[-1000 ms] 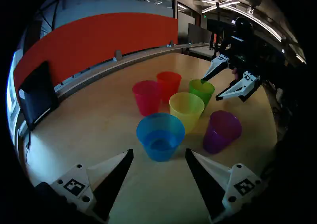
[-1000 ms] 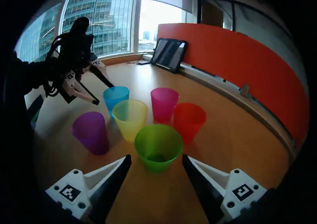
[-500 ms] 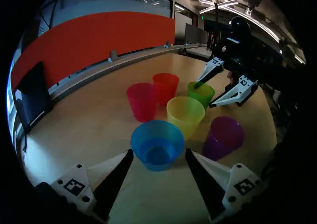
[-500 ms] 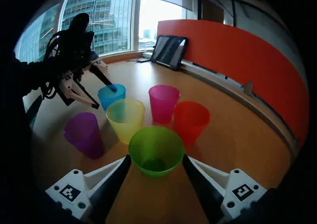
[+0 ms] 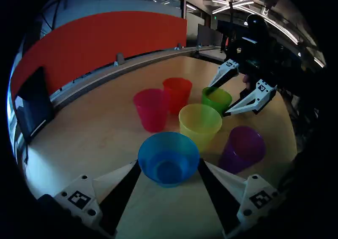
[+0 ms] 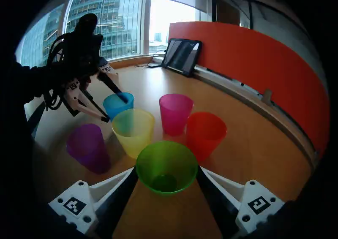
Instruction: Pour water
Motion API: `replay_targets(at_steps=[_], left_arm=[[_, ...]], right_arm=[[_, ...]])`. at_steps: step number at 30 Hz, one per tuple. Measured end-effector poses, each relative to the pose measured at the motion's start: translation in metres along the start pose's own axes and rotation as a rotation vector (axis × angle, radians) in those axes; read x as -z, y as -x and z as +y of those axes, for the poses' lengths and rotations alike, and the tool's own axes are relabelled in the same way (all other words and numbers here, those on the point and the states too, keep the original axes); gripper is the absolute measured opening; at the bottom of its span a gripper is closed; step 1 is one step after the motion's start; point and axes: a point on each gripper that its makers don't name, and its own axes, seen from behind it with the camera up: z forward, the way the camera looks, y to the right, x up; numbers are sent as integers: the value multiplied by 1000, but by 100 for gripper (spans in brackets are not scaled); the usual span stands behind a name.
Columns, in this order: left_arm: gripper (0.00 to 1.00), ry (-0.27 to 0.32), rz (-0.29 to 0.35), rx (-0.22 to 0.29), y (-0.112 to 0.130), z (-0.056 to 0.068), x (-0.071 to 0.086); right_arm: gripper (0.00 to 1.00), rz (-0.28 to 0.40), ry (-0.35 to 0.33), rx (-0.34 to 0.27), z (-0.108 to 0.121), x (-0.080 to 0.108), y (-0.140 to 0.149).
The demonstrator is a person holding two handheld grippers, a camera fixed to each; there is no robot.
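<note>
Progress: No pouring is showing yet; every cup is standing upright on the table (image 5: 93, 133), and nothing is being lifted. By my reading, the task is sitting at its grasping stage.

Left to do: closing on a cup, raising it, tipping it over another cup, setting it down again.

Left gripper (image 5: 169, 160): Its jaws are standing wide, one finger flanking each side of the blue cup (image 5: 169, 167). The fingertips are lying right at the rim, but I cannot tell whether they are pressing.

Right gripper (image 6: 167, 168): Its jaws are also standing wide, bracketing the green cup (image 6: 166, 173) in the same way, with the rim sitting between the fingertips.

Blue cup: translucent plastic, tapering downward; a darker patch is showing at the bottom, probably a little water.

Green cup: same shape, translucent; a small dark pool is seeming to lie at its base.

Other cups: the yellow cup (image 5: 200, 120), pink cup (image 5: 151, 108), red cup (image 5: 177, 93) and purple cup (image 5: 243, 148) are clustering just beyond the left jaws, looking empty.
</note>
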Motion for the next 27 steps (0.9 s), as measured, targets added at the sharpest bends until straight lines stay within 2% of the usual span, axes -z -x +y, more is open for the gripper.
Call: replay_targets(at_steps=[7, 18, 21, 27], left_arm=[[85, -7, 5, 0, -1, -2, -2], [85, -4, 20, 7, -2, 0, -2], [85, -3, 21, 4, -2, 1, -2], [84, -4, 31, 2, -4, 3, 2]], right_arm=[[100, 1, 1, 1, 0, 0, -1], [100, -3, 5, 5, 0, -2, 0], [92, -6, 10, 10, 0, -2, 2], [91, 9, 14, 14, 0, 1, -4]])
